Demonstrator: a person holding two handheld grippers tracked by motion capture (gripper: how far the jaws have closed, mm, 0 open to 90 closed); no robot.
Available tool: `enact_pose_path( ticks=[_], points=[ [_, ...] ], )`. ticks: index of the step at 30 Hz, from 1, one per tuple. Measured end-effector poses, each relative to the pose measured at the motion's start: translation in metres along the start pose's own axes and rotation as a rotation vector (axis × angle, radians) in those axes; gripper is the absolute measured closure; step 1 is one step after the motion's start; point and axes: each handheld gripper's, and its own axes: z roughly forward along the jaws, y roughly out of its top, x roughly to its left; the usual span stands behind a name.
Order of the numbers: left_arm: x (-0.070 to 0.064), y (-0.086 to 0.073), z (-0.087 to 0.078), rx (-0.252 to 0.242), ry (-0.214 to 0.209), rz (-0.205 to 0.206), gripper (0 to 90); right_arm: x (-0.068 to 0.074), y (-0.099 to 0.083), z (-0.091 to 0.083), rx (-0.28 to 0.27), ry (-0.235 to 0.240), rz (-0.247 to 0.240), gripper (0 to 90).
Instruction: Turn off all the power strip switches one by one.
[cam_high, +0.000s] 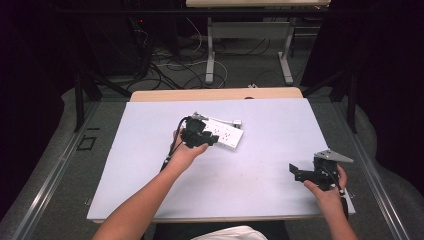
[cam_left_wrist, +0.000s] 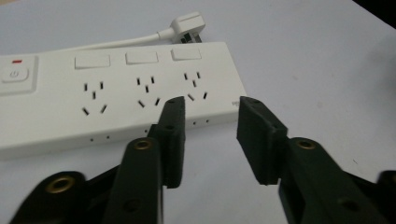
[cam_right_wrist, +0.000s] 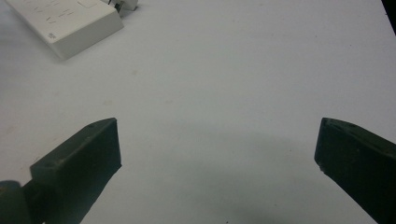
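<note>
Here my left gripper (cam_left_wrist: 210, 105) hangs just over the near edge of the white power strip (cam_left_wrist: 116, 98), its two black jaws parted with a plain gap between them and nothing caught there. The jaw tips sit at the strip's end, just in front of the last of its three sockets; whether they touch the casing I cannot tell. Beyond my jaws, along the strip's far side, run three small white rocker switches (cam_left_wrist: 140, 58), one above each socket, and off toward the other end is a larger power button (cam_left_wrist: 16, 77) with a red mark above it. Past the strip's far edge its white cord leads to a white plug (cam_left_wrist: 189, 25) lying flat on the sheet.

From above, my left hand (cam_high: 187, 150) holds that gripper (cam_high: 212, 140) against the strip (cam_high: 225, 132), which lies slightly askew near the middle of the pale table sheet (cam_high: 260, 165).

My right gripper (cam_right_wrist: 217, 144) is well apart from all this, down by the near right corner of the sheet (cam_right_wrist: 233, 70). Its jaws stand wide apart, loose and holding nothing, with bare sheet between them. The end of the strip (cam_right_wrist: 70, 23) lies far ahead of them and off to their left. In the high view my right hand (cam_high: 327, 190) grips it from behind (cam_high: 295, 171), the grey plate (cam_high: 332, 156) on top.
</note>
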Motion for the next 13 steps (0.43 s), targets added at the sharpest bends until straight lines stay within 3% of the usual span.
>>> enact_pose_path(
  ticks=[6, 9, 10, 13],
  points=[
    [0.013, -0.025, -0.019, -0.047, 0.026, -0.019, 38.7, 0.001, 0.000, 0.001, 0.004, 0.003, 0.003, 0.0],
    [0.018, -0.035, -0.025, -0.095, 0.046, 0.006, 37.2, 0.002, 0.000, 0.001, 0.007, -0.001, 0.001, 0.0],
    [0.019, -0.038, -0.028, -0.113, 0.059, -0.006, 35.9, 0.002, 0.000, 0.001, 0.006, 0.004, -0.005, 0.0],
    [0.023, -0.044, -0.034, -0.120, 0.073, -0.004, 32.4, 0.003, 0.000, 0.002, 0.006, 0.003, -0.004, 0.0]
  ],
)
